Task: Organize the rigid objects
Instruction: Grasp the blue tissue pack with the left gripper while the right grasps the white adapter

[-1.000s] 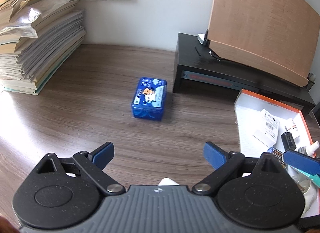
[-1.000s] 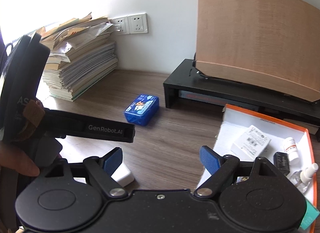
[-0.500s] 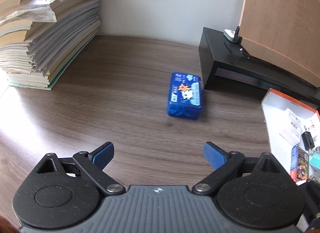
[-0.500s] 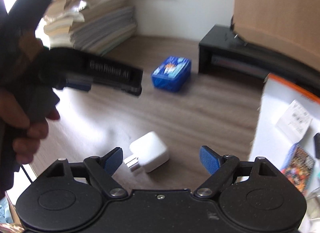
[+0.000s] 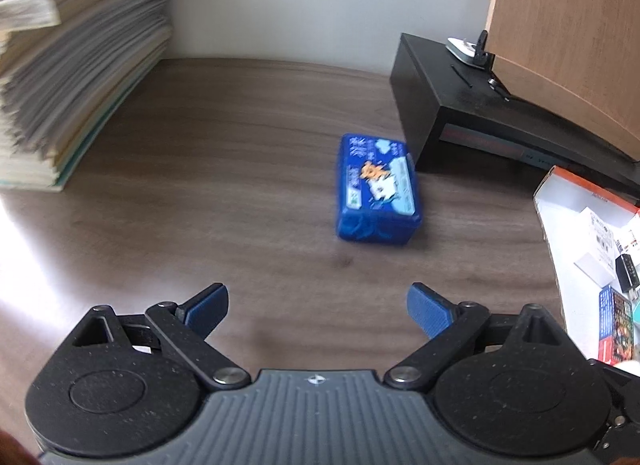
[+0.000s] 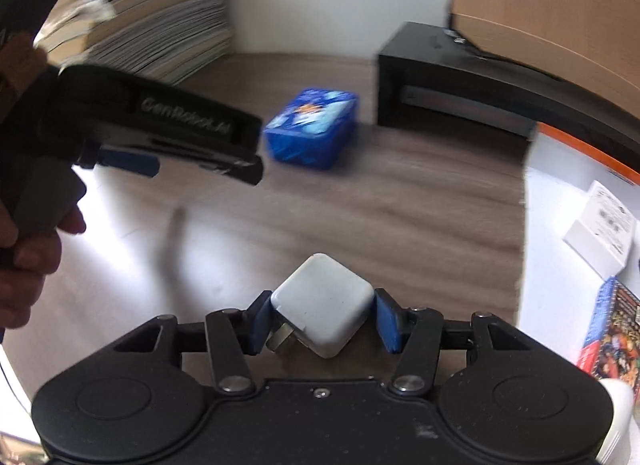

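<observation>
Between the blue pads of the right gripper a white charger is seen on the wooden desk, turned corner-on, its metal plug prongs pointing toward the left pad. The jaws are closing; both pads appear to touch its sides. Farther left, the left gripper is held by a hand, jaws wide apart with nothing between them; "GenRobot.AI" is printed on its side. To the right, a white tray with an orange rim holds small packs; their print cannot be read. Beyond, a blue box lies flat near the desk's middle, its long axis running away from the left camera, a cartoon label on top, its writing blurred. Behind it sits a black stand, and at far left 1 paper stack against the wall.
</observation>
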{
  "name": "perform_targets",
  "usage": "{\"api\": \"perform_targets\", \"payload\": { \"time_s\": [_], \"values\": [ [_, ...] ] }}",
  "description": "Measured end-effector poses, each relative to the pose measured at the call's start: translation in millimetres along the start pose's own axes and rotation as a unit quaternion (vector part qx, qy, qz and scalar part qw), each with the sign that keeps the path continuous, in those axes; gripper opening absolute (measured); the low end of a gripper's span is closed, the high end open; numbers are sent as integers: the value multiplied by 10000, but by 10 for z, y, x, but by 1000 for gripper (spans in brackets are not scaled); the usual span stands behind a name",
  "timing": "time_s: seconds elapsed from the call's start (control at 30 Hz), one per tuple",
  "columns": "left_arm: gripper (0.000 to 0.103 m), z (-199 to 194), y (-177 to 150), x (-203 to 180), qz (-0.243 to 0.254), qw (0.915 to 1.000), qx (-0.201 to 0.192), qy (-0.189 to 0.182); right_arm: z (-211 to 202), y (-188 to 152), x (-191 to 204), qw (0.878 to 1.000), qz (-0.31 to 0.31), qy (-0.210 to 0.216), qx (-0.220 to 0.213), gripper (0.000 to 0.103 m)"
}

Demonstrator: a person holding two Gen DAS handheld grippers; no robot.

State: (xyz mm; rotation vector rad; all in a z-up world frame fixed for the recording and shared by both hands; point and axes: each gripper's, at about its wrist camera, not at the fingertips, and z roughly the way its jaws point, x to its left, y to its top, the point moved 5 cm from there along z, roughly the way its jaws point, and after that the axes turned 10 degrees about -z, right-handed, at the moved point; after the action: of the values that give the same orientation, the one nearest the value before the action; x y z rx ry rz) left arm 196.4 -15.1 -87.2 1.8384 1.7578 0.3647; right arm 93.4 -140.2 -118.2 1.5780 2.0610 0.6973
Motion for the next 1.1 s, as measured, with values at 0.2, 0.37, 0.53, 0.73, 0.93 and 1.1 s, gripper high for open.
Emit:
{"api": "perform_targets", "payload": {
  "time_s": [0.2,0.37,0.53,0.73,0.93,1.1],
  "values": [
    [103,343,242,-220,212,9996,-133,-88,69,91,-312,9980,488,-392,81,64],
    [103,665,390,-371,352,9993,-102,40,98,87,-397,9965,589,-593,88,66],
    [101,827,425,-444,642,9974,-255,223,93,136,-401,9941,852,-675,41,77],
    [63,732,385,-495,1019,9932,-557,-105,115,113,-405,9846,1457,-923,270,78],
    [63,608,286,-386,1012,9932,-526,-213,156,145,-357,9751,1891,-1136,212,72],
    [63,400,192,-229,887,9942,-558,-249,211,181,-283,9818,1378,-1303,59,51]
  ]
}}
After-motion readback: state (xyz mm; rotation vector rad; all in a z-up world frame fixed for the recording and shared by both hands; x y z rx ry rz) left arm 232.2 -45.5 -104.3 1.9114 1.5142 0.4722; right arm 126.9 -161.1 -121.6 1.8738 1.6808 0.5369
